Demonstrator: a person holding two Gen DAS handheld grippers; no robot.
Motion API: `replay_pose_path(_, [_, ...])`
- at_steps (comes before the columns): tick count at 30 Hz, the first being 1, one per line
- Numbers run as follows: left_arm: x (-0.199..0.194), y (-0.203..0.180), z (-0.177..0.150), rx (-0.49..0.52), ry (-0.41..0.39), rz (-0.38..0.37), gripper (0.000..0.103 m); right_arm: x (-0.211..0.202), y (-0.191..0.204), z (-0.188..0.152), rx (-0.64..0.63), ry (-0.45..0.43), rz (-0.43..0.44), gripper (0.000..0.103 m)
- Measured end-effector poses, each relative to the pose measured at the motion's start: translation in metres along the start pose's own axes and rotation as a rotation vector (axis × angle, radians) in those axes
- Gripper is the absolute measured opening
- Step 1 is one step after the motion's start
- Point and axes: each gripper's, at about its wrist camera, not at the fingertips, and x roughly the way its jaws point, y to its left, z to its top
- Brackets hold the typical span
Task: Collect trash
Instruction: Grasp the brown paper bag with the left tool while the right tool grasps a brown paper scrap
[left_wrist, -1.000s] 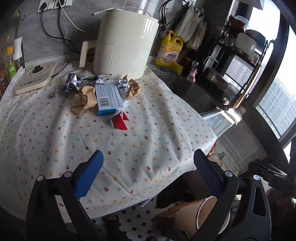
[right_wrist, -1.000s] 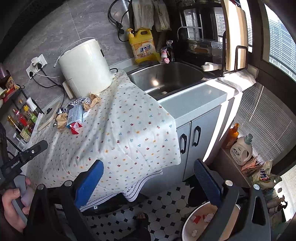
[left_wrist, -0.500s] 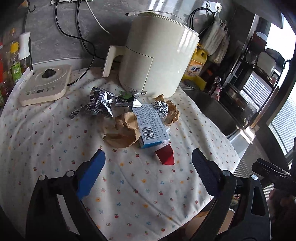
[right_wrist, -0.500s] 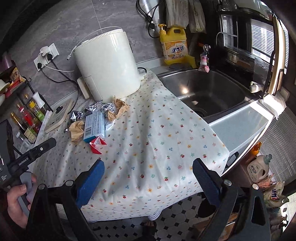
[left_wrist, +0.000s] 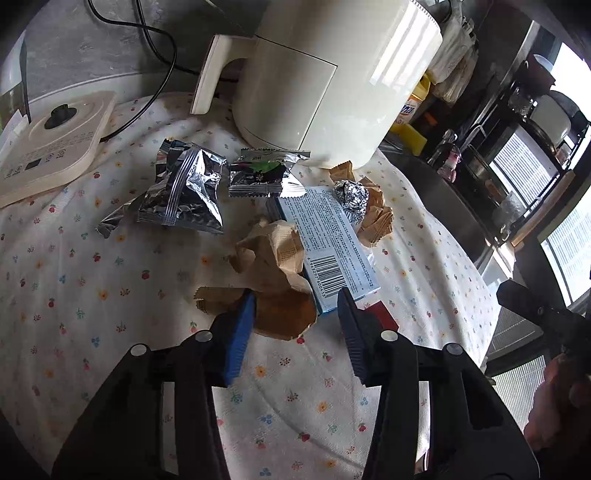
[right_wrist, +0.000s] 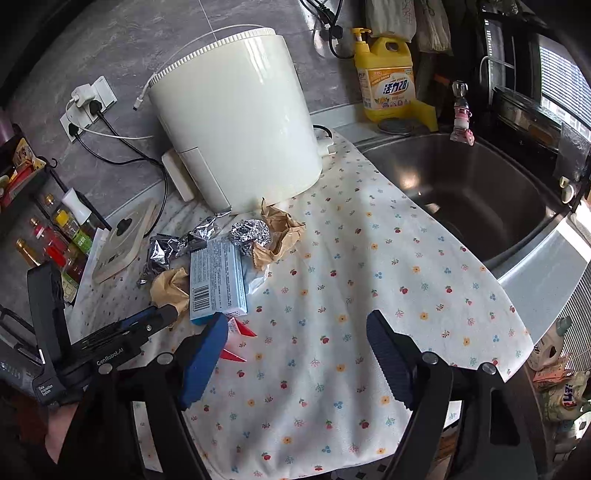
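On the flowered cloth (left_wrist: 110, 295), 2 foil wrappers (left_wrist: 184, 192) lie left of the trash pile. The left gripper (left_wrist: 295, 306) has just been closing its jaws, which straddle the crumpled brown paper (left_wrist: 273, 266); whether they pinch it, I cannot tell. The blue carton (left_wrist: 328, 240) lies just beside it. The right gripper (right_wrist: 295, 332), closing but spread, holds nothing near the red scrap (right_wrist: 243, 328).

A flower-printed cloth (right_wrist: 369, 295) covers the worktop. On it stand a cream appliance (right_wrist: 236, 122) and a flat cream base (right_wrist: 122, 243); in front lie foil wrappers (left_wrist: 184, 192), crumpled brown paper (left_wrist: 273, 266), a blue-and-white box (right_wrist: 216, 277) and a red scrap (right_wrist: 236, 343).
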Motion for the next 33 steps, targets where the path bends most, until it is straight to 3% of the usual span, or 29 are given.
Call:
replay_pose_path(1, [0.003,0.001,0.001,0.002,0.011,-0.012,0.015,0.008,0.002,0.003,0.008,0.009,0.005,0.074])
replay_pose_path(2, [0.003,0.002,0.003,0.009,0.010,-0.016,0.005,0.017,0.004,0.006,0.016,0.020,0.013,0.072])
replay_pose_path(3, [0.001,0.003,0.004,0.016,-0.002,-0.015,0.004,0.025,0.006,0.009,0.021,0.029,0.019,0.070])
replay_pose_path(12, [-0.038,0.026,0.020,-0.043,-0.116,-0.028,0.003,0.076,0.025,0.033,0.017,0.077,0.027,0.050])
replay_pose_path(19, [-0.059,0.038,0.027,-0.070,-0.143,-0.034,0.003,0.112,0.025,0.047,0.041,0.100,0.028,0.049])
replay_pose_path(22, [-0.065,0.040,0.027,-0.063,-0.151,-0.032,0.003,0.124,0.023,0.052,0.044,0.119,0.033,0.024])
replay_pose_path(28, [-0.072,0.047,0.023,-0.082,-0.170,-0.025,0.003,0.105,0.017,0.055,0.057,0.072,0.006,0.011])
replay_pose_path(33, [-0.077,0.045,0.019,-0.078,-0.189,-0.022,0.003,0.077,0.005,0.046,0.060,0.045,-0.016,0.010])
